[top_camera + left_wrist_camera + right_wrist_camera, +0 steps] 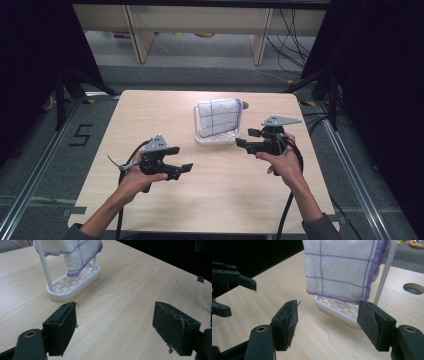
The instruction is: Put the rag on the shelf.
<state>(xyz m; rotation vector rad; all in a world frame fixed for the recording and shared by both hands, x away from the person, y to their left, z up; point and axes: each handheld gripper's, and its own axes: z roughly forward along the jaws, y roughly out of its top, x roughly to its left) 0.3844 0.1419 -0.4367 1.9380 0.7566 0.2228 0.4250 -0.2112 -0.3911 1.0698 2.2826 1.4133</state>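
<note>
Cloth (339, 270), upper centre, draped on the white rack (342, 308), is probably soft and light, best pinched at its purple hem by the right gripper (332, 322), both grippers' jaws being wide and empty.

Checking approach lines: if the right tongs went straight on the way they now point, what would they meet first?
Probably the hanging cloth on the white rack; the right tongs are open and aimed at it, though depth is unclear.

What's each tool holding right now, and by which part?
Nothing. The left tool and right tool both stand open over the table, short of the cloth hanging on its white rack.
</note>
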